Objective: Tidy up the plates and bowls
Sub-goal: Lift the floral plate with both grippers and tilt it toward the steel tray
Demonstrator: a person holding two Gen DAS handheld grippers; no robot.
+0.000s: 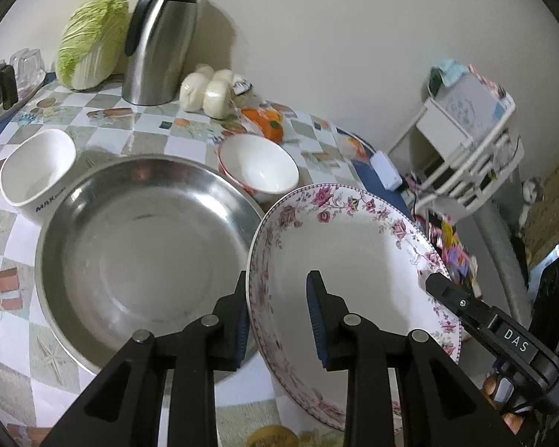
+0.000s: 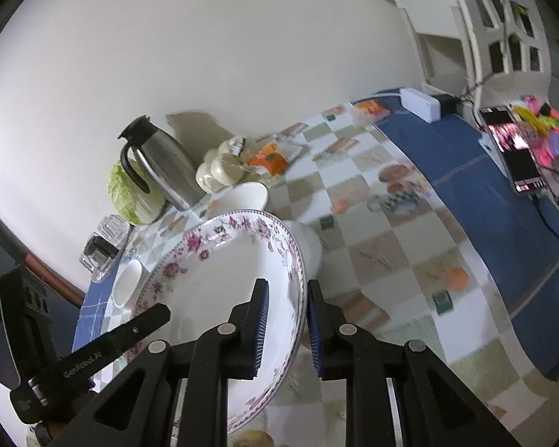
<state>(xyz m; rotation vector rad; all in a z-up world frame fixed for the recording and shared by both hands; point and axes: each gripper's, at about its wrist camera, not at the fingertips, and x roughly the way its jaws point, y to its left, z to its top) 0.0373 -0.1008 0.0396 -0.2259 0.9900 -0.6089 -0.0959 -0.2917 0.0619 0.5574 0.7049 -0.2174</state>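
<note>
A deep white plate with pink flowers on its rim (image 1: 354, 246) (image 2: 220, 279) hangs tilted above the table, held from both sides. My left gripper (image 1: 277, 298) is shut on its left rim, and shows in the right wrist view as a black finger (image 2: 160, 313). My right gripper (image 2: 285, 316) is shut on the opposite rim and reaches in at the right of the left wrist view (image 1: 438, 285). On the table stand a big steel basin (image 1: 141, 253), a white cup (image 1: 37, 171) and a red-rimmed white bowl (image 1: 259, 167).
At the back stand a steel thermos jug (image 1: 160, 37), a cabbage (image 1: 93, 41), white buns (image 1: 208, 91), an orange packet (image 1: 266, 121) and a tray of glasses (image 1: 15, 74). A white rack (image 1: 473, 141) stands beyond the table's right edge. A lit phone (image 2: 514, 149) lies on the blue cloth.
</note>
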